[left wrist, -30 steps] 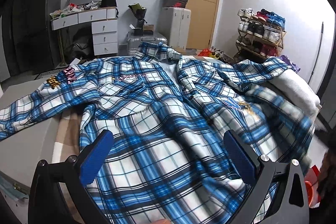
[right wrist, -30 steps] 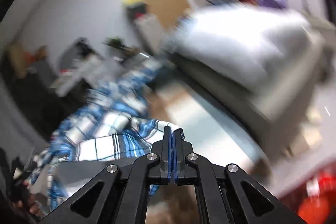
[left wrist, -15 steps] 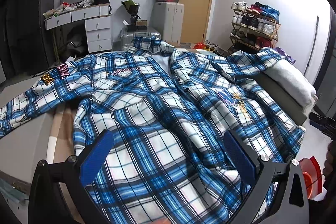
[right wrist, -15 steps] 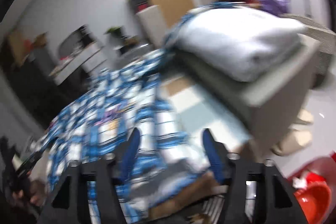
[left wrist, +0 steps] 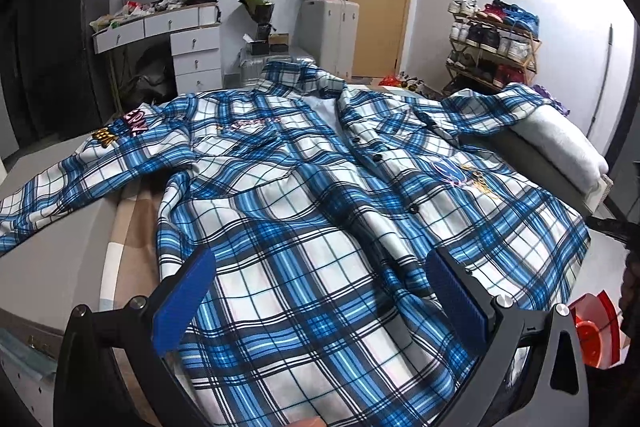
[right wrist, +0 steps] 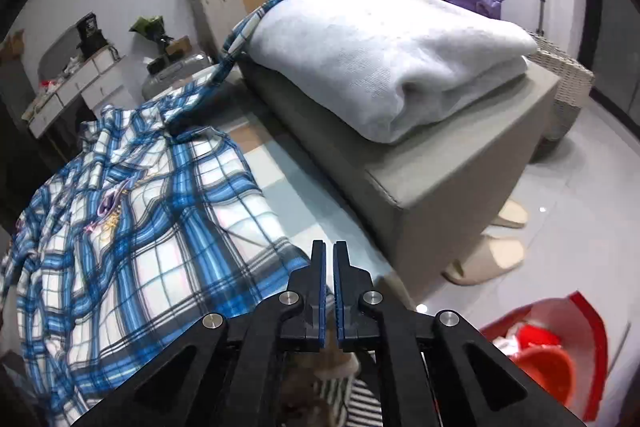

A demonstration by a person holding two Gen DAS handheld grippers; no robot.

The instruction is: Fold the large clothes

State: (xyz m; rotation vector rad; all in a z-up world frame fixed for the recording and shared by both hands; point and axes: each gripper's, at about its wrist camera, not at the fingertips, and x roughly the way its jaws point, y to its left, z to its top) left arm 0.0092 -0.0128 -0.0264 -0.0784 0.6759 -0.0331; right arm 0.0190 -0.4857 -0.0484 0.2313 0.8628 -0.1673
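Observation:
A large blue and white plaid shirt (left wrist: 304, 211) lies front up and spread over the bed, collar at the far end. Its left sleeve (left wrist: 80, 183) stretches off to the left. The right sleeve (right wrist: 256, 15) drapes over a folded white blanket (right wrist: 380, 55). My left gripper (left wrist: 320, 287) is open, hovering over the shirt's hem with one finger on each side. My right gripper (right wrist: 329, 247) hangs by the shirt's lower right corner (right wrist: 256, 267) at the bed's edge; its jaws are closing to a thin slit with nothing between them.
The white blanket rests on a grey ottoman (right wrist: 460, 163) right of the bed. A red bin (right wrist: 560, 347) and pale slippers (right wrist: 492, 255) lie on the floor. A shoe rack (left wrist: 492, 39), white drawers (left wrist: 196, 59) and grey cabinets stand along the far wall.
The right gripper let go of the shirt's corner, opened wide, then closed again empty. The shirt settled flatter on the bed. The left gripper stayed open in place.

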